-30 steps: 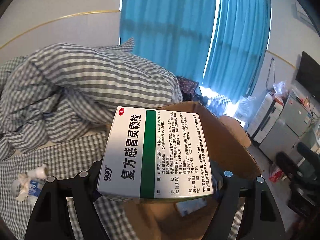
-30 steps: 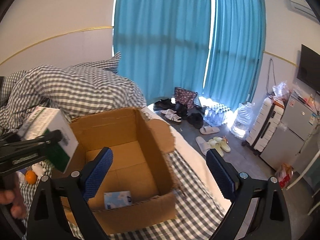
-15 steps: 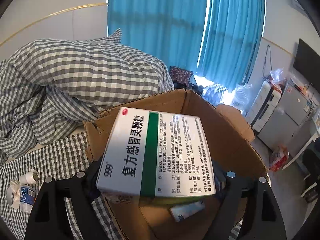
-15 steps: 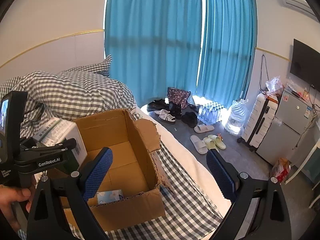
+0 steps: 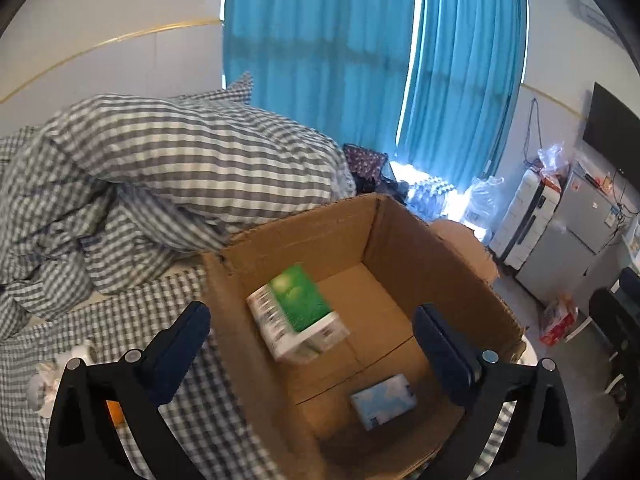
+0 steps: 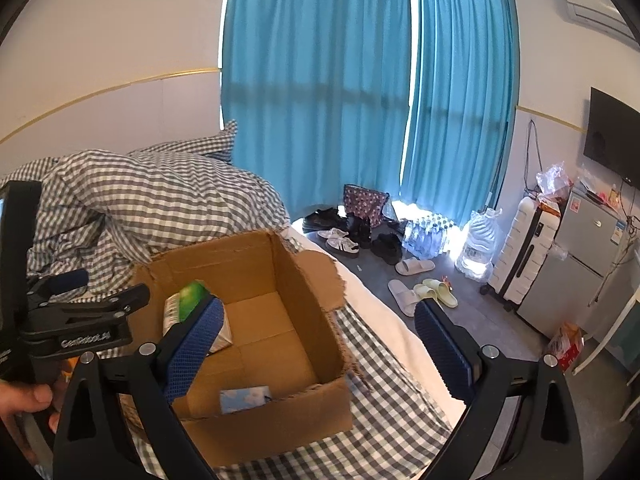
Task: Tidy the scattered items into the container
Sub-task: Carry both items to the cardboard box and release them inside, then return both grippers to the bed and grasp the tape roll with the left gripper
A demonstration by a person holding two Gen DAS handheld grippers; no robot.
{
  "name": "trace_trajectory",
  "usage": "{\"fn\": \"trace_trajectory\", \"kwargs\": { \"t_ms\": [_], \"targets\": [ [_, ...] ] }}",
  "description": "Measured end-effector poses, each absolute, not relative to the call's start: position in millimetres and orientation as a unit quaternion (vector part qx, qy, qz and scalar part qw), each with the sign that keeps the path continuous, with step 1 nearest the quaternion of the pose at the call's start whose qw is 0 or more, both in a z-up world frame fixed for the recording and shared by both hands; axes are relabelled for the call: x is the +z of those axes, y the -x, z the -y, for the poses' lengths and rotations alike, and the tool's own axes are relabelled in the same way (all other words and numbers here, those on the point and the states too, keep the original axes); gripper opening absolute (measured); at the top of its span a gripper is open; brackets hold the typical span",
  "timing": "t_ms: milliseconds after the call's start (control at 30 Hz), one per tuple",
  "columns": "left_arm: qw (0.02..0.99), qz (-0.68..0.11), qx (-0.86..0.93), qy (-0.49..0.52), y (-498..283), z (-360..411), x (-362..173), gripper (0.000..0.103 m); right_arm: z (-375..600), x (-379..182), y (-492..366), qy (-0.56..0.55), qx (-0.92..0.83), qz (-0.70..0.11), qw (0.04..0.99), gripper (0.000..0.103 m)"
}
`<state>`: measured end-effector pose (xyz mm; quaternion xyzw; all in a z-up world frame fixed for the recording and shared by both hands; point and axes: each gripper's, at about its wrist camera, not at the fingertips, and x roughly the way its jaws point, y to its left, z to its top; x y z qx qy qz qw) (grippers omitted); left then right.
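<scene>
An open cardboard box (image 5: 432, 248) stands on the checked bed; it also shows in the right wrist view (image 6: 308, 304). A white and green medicine box (image 5: 298, 312) is blurred and tilted inside it, free of any gripper, and shows in the right wrist view (image 6: 188, 300) too. A blue tissue pack (image 5: 384, 400) lies on the box floor, seen from the right as well (image 6: 246, 398). My left gripper (image 5: 312, 348) is open and empty above the box's near left side; from the right it appears at the left edge (image 6: 76, 312). My right gripper (image 6: 316, 348) is open and empty in front of the box.
A small white bottle (image 5: 40, 384) and an orange item (image 5: 114, 412) lie on the sheet left of the box. A heaped checked duvet (image 5: 160, 184) lies behind. The bed's edge runs at the right, with shoes (image 6: 340, 240), water bottles and a fridge (image 6: 576, 264) on the floor.
My left gripper has opened and let go of the medicine box, which has dropped into the cardboard box. The right gripper has drawn back a little and stays open.
</scene>
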<state>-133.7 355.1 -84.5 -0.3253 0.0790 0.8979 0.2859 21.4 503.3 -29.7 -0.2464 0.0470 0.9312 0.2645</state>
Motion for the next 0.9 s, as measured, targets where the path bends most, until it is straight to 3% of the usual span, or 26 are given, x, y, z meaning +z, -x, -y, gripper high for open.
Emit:
{"fn": "trace_trajectory", "kwargs": {
  "t_ms": [167, 900],
  "targets": [
    [0.257, -0.079, 0.914, 0.304, 129.7, -302.7, -73.5, 0.103, -470.7, -23.0, -7.5, 0.240, 0.938, -0.043, 0.245, 0.103],
    [0.060, -0.011, 0.951, 0.303, 147.5, -29.6, -50.3, 0.103, -277.8, -28.5, 75.7, 0.252, 0.964, -0.001, 0.086, 0.103]
  ]
}}
